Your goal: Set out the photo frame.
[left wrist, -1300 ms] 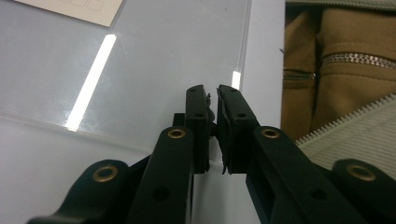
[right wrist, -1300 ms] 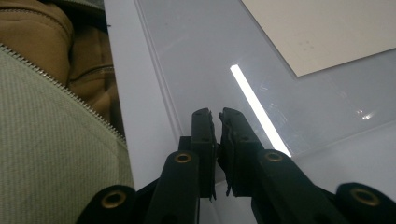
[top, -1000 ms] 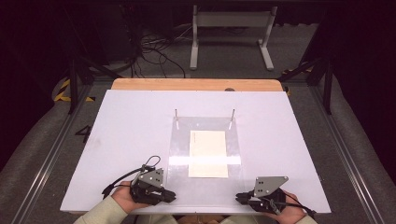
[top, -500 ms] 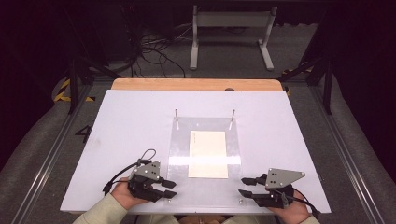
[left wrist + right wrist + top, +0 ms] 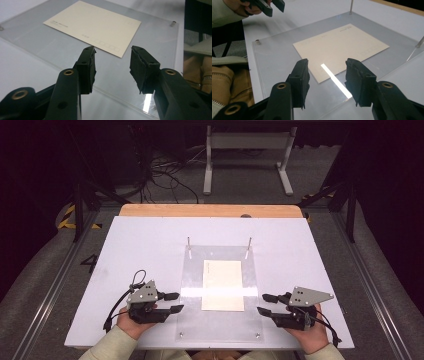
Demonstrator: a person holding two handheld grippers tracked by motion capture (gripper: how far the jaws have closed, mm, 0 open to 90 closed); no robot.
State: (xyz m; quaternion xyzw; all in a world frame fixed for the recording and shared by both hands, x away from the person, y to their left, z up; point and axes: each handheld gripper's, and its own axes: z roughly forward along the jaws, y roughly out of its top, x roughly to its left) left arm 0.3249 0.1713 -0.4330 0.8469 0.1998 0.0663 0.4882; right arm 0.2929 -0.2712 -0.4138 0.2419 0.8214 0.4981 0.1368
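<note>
The left gripper (image 5: 169, 302) is holding its jaws partly apart with nothing between them; they have just been opening. In the left gripper view its pads (image 5: 86, 67) are hovering above the near edge of the clear acrylic sheet (image 5: 155, 42), pointing at a corner of the cream postcard (image 5: 95, 26). The right gripper (image 5: 267, 304) is likewise standing half open and empty, its jaws having just been spreading, and it is aiming inward at the same card from the opposite side. The postcard (image 5: 223, 285) is lying flat under the transparent sheet (image 5: 195, 270), roughly midway between the two grippers and apart from both. Two thin metal pins (image 5: 188, 241) are rising at the sheet's far corners. The sheet is resting on the white counter (image 5: 140, 240).
</note>
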